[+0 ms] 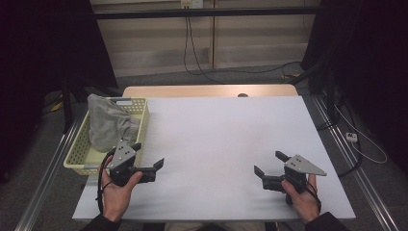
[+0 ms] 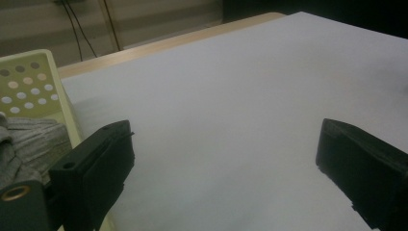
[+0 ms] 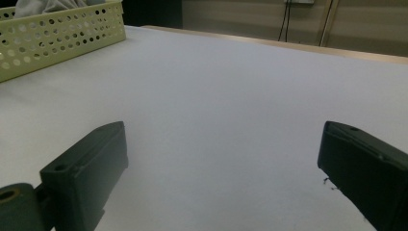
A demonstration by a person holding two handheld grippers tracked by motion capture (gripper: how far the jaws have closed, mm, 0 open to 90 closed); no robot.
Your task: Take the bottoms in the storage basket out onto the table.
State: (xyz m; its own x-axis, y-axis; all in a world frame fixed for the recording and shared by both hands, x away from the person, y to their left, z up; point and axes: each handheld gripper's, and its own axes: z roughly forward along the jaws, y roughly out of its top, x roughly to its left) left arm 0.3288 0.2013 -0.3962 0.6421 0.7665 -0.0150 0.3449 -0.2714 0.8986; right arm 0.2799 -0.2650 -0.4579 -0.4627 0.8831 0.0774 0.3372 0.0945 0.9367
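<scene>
A pale yellow perforated basket [image 1: 139, 105] stands at the table's left edge with a crumpled grey cloth [image 1: 108, 122] heaped in it. My left gripper [image 1: 148, 155] hovers low over the white tabletop [image 1: 221, 130], right beside the basket's near right corner, open and holding nothing. In the left gripper view its jaws stand wide apart [image 2: 226, 159], with the basket [image 2: 29, 82] and cloth [image 2: 26, 144] at the left. My right gripper [image 1: 268, 162] rests near the front right, open and empty. The right gripper view [image 3: 221, 163] faces the basket [image 3: 57, 33] across bare table.
A strip of wooden table [image 1: 207, 91] shows beyond the white sheet. Cables [image 1: 192, 53] hang against the back wall, and more lie on the floor at right. Metal rails [image 1: 48, 168] run along both sides of the table.
</scene>
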